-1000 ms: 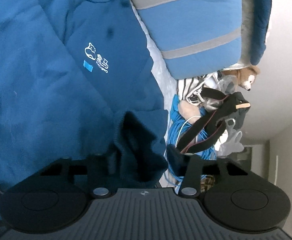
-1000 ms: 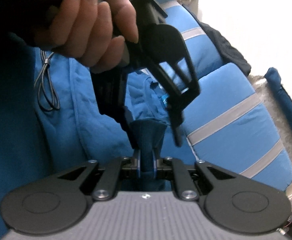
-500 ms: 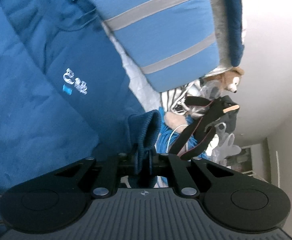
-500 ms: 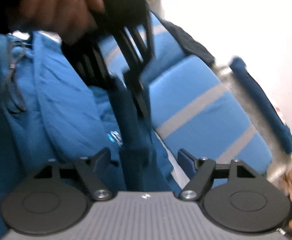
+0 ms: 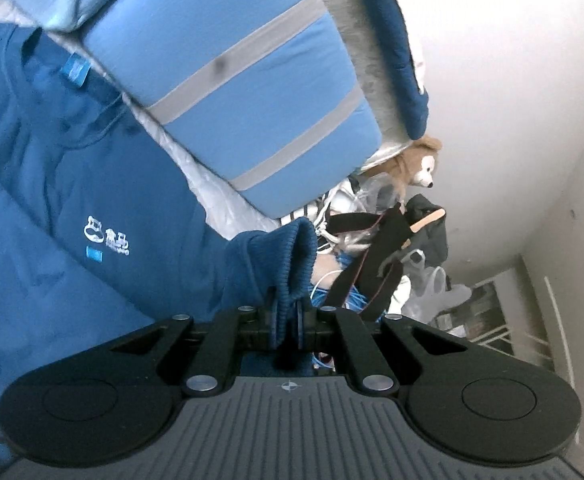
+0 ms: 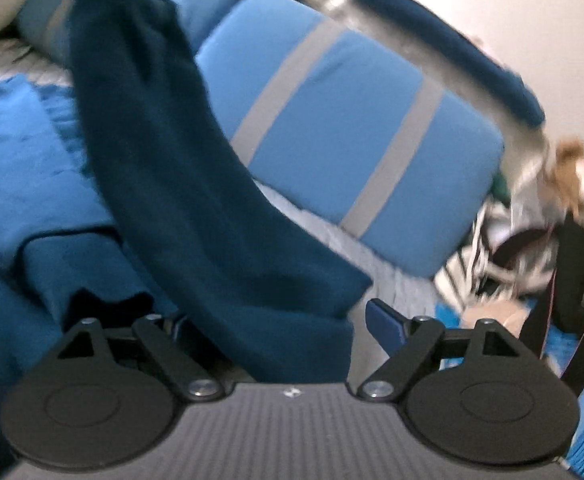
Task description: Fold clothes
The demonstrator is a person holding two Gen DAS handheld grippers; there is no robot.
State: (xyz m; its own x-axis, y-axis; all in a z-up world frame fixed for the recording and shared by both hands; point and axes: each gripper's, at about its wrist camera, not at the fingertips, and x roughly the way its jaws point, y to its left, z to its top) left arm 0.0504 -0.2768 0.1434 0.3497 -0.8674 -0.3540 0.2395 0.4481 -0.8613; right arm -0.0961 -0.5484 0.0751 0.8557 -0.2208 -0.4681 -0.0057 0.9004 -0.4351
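Striped blue pillow [image 5: 251, 92] behind, left gripper [image 5: 287, 316] fingers pinching sweatshirt cuff [image 5: 292, 264], right gripper [image 6: 275, 320] fingers spread around draped sleeve [image 6: 195, 184]

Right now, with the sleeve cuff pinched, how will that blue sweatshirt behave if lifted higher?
Likely floppy: the blue sweatshirt creases and drapes. Its ribbed cuff bunches in the left gripper, so it probably holds. The sleeve lies loose across the open right gripper.

Grey-striped blue pillow [image 5: 247, 92], plush dog [image 5: 412, 168] beside it, black strap [image 5: 372, 256] over a tangled blue cable [image 5: 332, 292]
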